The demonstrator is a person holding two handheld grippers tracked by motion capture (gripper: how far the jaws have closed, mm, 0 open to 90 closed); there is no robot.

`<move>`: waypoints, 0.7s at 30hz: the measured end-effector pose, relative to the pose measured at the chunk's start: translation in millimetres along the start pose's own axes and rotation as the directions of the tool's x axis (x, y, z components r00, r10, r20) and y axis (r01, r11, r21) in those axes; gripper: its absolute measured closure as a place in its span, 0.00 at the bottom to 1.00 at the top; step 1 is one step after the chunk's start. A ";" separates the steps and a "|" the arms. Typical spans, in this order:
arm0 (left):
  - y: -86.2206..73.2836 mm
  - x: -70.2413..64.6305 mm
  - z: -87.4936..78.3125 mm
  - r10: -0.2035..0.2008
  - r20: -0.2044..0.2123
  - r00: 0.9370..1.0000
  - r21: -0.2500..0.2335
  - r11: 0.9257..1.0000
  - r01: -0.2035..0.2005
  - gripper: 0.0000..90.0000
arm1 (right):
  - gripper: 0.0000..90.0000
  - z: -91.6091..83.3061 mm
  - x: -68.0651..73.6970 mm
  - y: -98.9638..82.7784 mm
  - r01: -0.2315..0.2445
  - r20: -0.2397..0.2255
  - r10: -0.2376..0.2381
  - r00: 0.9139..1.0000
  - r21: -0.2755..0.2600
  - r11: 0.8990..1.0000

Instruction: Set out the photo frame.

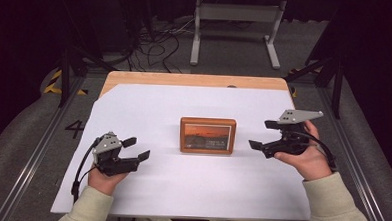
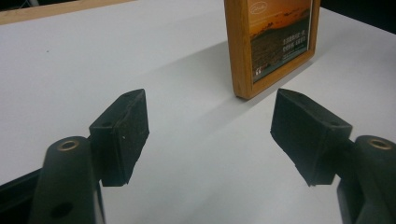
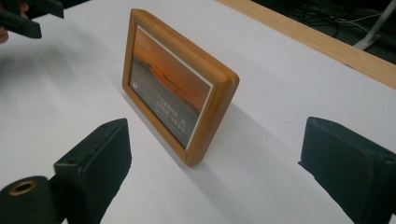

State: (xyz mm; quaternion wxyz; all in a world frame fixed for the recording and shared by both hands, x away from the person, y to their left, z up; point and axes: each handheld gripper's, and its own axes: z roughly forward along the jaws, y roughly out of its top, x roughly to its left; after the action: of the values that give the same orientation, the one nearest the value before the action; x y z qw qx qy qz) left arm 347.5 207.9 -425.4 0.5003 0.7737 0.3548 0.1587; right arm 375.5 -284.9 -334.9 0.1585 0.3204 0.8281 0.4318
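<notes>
A wooden picture frame (image 1: pixel 207 135) with an orange sunset print stands upright in the middle of the white sheet, its face toward me. My left gripper (image 1: pixel 137 149) hovers to its left, open and empty, jaws pointing at the frame. The right gripper (image 1: pixel 262 135) is held to the frame's right, also open and empty. In the left gripper view the frame (image 2: pixel 271 42) stands ahead and right of the spread jaws of the left gripper (image 2: pixel 212 128). The right gripper view has the frame (image 3: pixel 177 98) close ahead, between the wide jaws of the right gripper (image 3: pixel 224 156), not touching them.
The white sheet (image 1: pixel 180 185) covers most of a wooden table (image 1: pixel 195 80). Beyond the far edge the floor holds cables (image 1: pixel 157 43) and a grey metal stand (image 1: pixel 235 27). Metal rails (image 1: pixel 32 153) run along both sides of the table.
</notes>
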 end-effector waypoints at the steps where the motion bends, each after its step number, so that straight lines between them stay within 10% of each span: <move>1: -0.4 -0.5 -0.6 -0.002 -0.002 1.000 -0.001 1.000 0.002 0.31 | 0.10 0.0 0.0 0.0 0.000 0.000 0.000 1.000 0.000 1.000; 13: -1.2 -2.5 -3.5 -0.002 0.005 1.000 -0.032 0.999 0.002 0.31 | 0.14 -3.3 8.1 -51.6 -0.102 0.096 0.124 0.988 -0.207 0.973; 21: -3.2 -1.8 -2.1 -0.006 -0.010 1.000 -0.033 0.999 0.005 0.29 | 0.13 3.4 10.4 -74.6 -0.094 0.141 0.127 0.982 -0.221 0.971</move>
State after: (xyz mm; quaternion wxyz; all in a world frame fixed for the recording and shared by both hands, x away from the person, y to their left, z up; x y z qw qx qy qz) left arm 343.8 208.8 -427.1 0.5116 0.7637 0.3568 0.1668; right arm 340.2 -307.4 -397.6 0.2309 0.3796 0.7431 0.5004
